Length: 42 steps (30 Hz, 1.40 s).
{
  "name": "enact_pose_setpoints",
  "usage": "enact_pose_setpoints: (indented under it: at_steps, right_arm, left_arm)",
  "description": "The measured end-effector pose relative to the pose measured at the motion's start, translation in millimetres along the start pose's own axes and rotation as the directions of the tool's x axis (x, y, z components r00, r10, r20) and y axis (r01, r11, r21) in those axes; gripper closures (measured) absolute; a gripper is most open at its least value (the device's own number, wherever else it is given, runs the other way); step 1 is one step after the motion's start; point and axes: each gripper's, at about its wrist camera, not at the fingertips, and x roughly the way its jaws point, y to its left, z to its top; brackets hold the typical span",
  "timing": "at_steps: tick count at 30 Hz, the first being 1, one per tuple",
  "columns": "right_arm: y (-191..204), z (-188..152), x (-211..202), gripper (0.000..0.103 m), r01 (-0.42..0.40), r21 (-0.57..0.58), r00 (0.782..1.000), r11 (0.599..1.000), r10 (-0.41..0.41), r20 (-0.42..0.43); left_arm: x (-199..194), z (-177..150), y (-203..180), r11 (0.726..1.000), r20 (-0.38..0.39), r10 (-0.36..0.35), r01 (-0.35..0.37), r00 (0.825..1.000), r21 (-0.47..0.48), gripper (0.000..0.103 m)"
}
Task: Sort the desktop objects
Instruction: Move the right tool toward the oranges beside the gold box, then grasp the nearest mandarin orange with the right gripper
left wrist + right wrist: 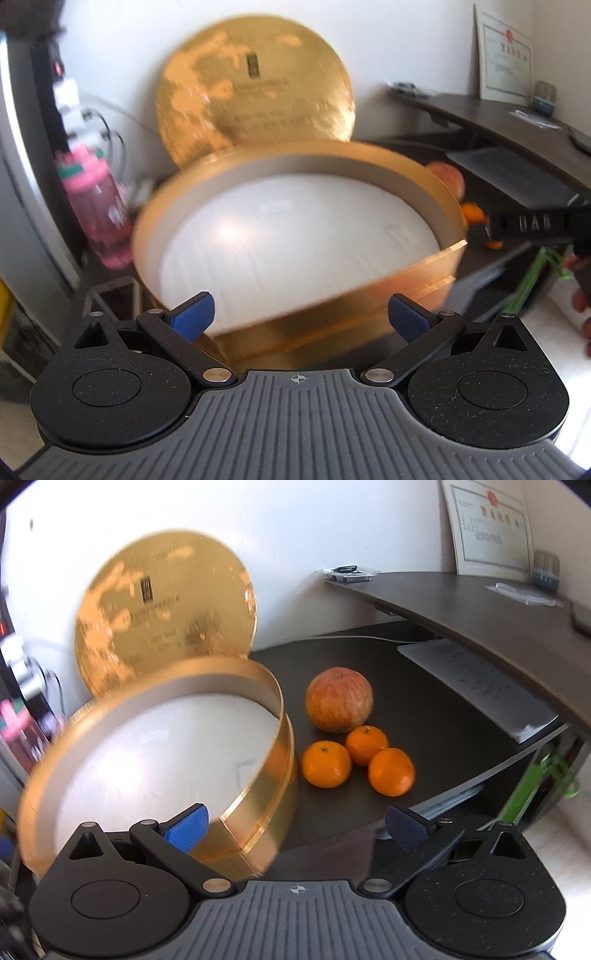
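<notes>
Both your left tool (300, 314) and right tool (297, 825) have fingers apart, holding nothing, near the gold box (258, 775) beside three oranges (327, 764) on the desk (443, 716)

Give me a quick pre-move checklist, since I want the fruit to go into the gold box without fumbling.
1. Gold box open, lid standing behind it against the wall: ok.
2. Box interior free of objects, only the white lining shows: ok.
3. Right gripper jaws open and holding nothing: ok.
4. Left gripper jaws open and holding nothing: ok.
5. Apple and three oranges uncovered on the dark desk, right of the box: ok.
6. Box sitting steady on the desk: cannot tell, both views are blurred and the box looks tilted.
</notes>
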Motion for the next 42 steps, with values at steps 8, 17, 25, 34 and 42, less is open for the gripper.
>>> enact_pose_setpoints:
  at_steps: [8, 17, 25, 34, 42]
  right_arm:
    - [-0.6, -2.1, 3.1, 0.0, -0.051, -0.017, 0.999, 0.999, 0.051, -0.003]
    - [2.1, -3.0, -2.5, 0.0, 0.02, -0.144, 1.0, 0.989, -0.022, -0.012]
    - [-2.4, -3.6, -4.0, 0.001, 0.01, -0.156, 1.0, 0.988, -0.014, -0.022]
    - [-11.5, -0.8, 0.0, 0.001, 0.03, -0.144, 1.0, 0.989, -0.029, 0.005]
    - [-36.4, 8.1, 10.8, 0.006, 0.081, -0.151, 0.997, 0.985, -0.078, 0.028]
  left_arm:
    - [-6.1, 1.7, -12.2, 0.998, 0.022, 0.033, -0.034, 0.999, 0.046, 0.0]
    - [0.6, 6.1, -14.2, 0.998, -0.02, 0.064, -0.064, 0.998, 0.022, 0.0]
    - [7.0, 6.2, -14.4, 1.0, -0.082, 0.013, -0.014, 0.997, -0.011, 0.0]
    - [11.9, 19.9, -18.3, 0.999, -0.04, 0.034, -0.034, 0.999, 0.003, 0.0]
    - [31.7, 34.2, -22.7, 1.0, -0.055, 0.022, -0.023, 0.998, -0.018, 0.0]
